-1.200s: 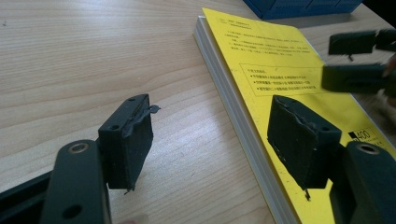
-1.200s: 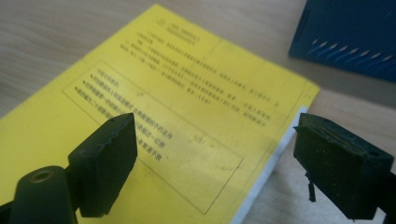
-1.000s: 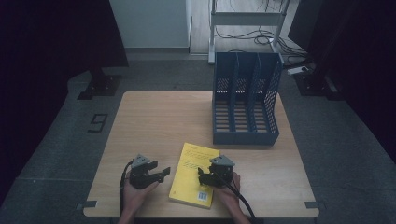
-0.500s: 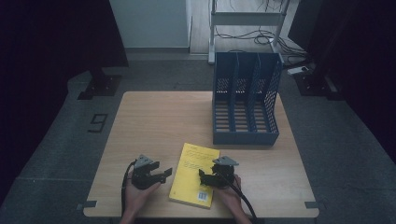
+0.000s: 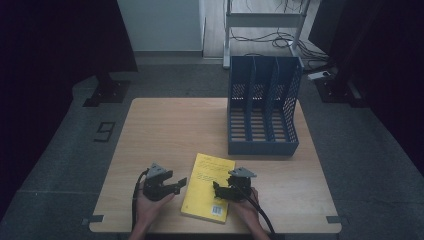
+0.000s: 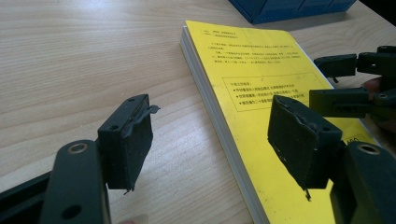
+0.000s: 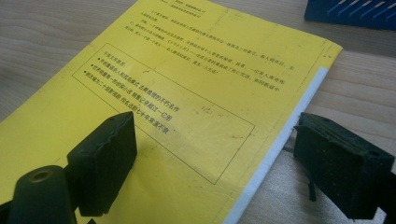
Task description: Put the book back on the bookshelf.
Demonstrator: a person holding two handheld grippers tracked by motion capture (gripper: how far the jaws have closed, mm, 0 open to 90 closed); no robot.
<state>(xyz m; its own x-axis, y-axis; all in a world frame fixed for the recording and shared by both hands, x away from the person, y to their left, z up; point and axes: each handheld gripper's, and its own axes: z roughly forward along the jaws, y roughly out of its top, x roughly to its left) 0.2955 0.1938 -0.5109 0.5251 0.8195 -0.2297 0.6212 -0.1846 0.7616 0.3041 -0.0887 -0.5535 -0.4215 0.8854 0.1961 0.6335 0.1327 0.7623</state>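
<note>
High view first, from left to right: our left gripper [image 5: 181,182] hovers low over the desk [image 5: 165,130] just beside the left edge of the yellow book [image 5: 210,187], its jaws apart with nothing between them; in the left gripper view they straddle the book's page edge without touching it. The book lies flat near the front of the desk, well short of the blue file rack [image 5: 262,112] standing behind it. Our right gripper [image 5: 218,189] sits over the book's right side, jaws wide; in the right gripper view one pad [image 7: 105,161] hangs over the cover and the other over the desk past the edge, neither pressing. We judge the risks so: a pinch that catches only the cover or a few pages would let the book fan open and sag; a flat thing is hard to get under, so a pad may simply push it across the desk; and two grippers closing from opposite sides could collide. Against a second ago, the left gripper has edged nearer the book, while the right one and the book have kept their place.
</note>
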